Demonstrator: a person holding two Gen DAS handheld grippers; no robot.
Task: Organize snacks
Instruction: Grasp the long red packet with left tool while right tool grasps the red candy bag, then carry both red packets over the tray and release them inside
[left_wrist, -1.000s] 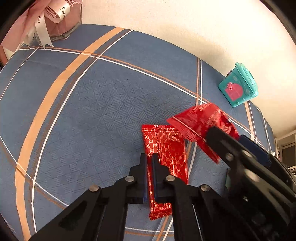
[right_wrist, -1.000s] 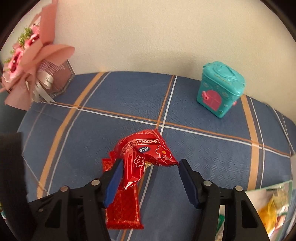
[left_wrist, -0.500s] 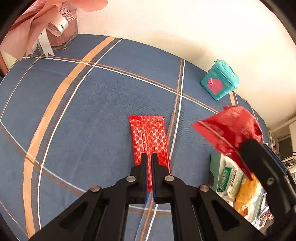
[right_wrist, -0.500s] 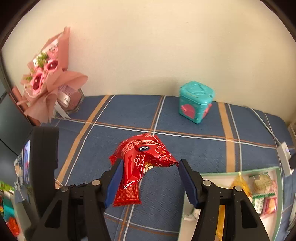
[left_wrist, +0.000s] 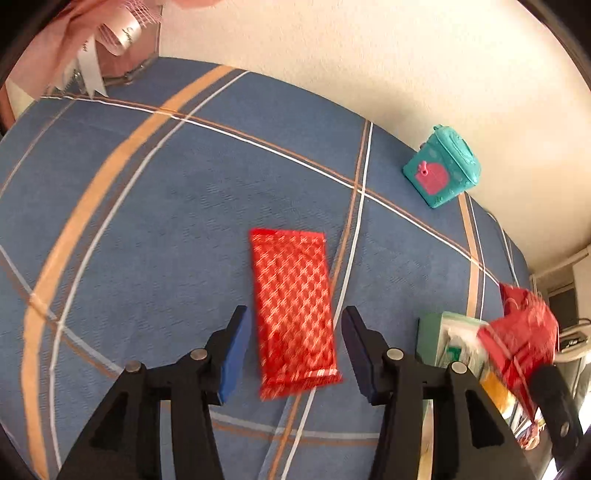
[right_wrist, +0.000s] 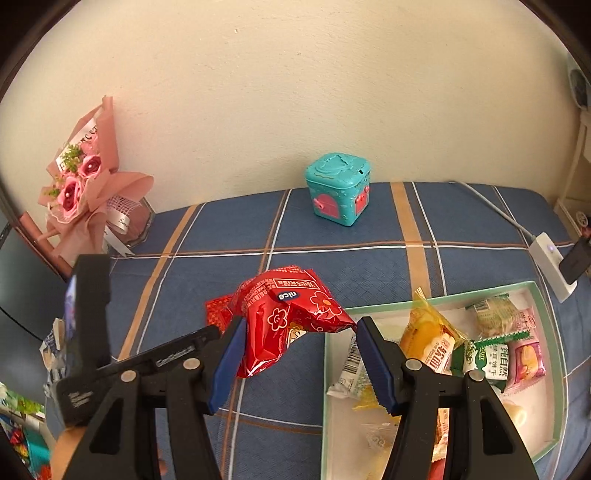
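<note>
A flat red patterned packet (left_wrist: 293, 310) lies on the blue plaid cloth (left_wrist: 166, 221). My left gripper (left_wrist: 297, 354) points down over the packet's near end. Its jaws are opening, one finger on each side with gaps, and the pads do not touch it. My right gripper (right_wrist: 301, 354) is shut on a puffy red snack bag (right_wrist: 288, 314) marked "nice". It holds the bag in the air just left of the green-rimmed tray (right_wrist: 424, 304). The left wrist view shows this bag (left_wrist: 524, 339) at the far right, above the tray (left_wrist: 430, 332).
The tray holds several wrapped snacks (right_wrist: 432, 339). A teal toy box (right_wrist: 338, 188) stands by the wall and a pink bouquet (right_wrist: 81, 184) at the back left. A white adapter (right_wrist: 550, 266) with a cable lies beyond the tray.
The left jaws went from shut to apart and now straddle the flat red packet. The right gripper carried the red bag up and to the right, up to the tray.
</note>
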